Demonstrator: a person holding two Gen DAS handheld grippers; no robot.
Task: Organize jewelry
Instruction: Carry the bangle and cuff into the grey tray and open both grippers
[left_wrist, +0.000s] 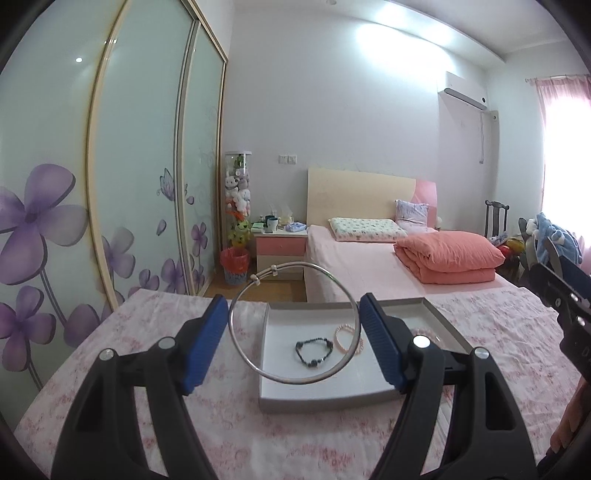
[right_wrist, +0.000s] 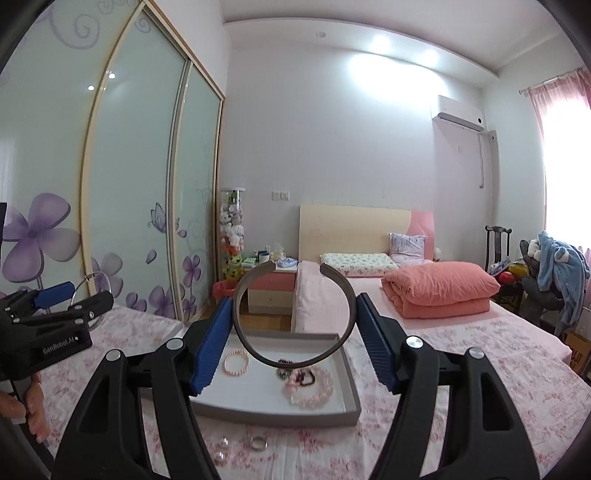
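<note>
My left gripper (left_wrist: 293, 328) is shut on a thin silver wire bangle (left_wrist: 240, 350), holding it upright above the grey-rimmed white tray (left_wrist: 325, 400). In the tray lie a black bead bracelet (left_wrist: 314, 352) and a pink pearl bracelet (left_wrist: 341, 338). My right gripper (right_wrist: 293, 332) is shut on a dark open cuff bangle (right_wrist: 345, 328), upright over the same tray (right_wrist: 277, 415), which holds a pearl bracelet (right_wrist: 236, 363), a pale pink bead bracelet (right_wrist: 314, 391) and dark beads (right_wrist: 306, 376). The left gripper (right_wrist: 70, 295) shows at the left in the right wrist view.
Two small rings (right_wrist: 258, 443) and a clear ring (right_wrist: 221, 441) lie on the pink floral cloth (right_wrist: 443, 369) in front of the tray. A bed with an orange quilt (left_wrist: 447, 258) stands beyond. Wardrobe doors (left_wrist: 140, 166) are on the left.
</note>
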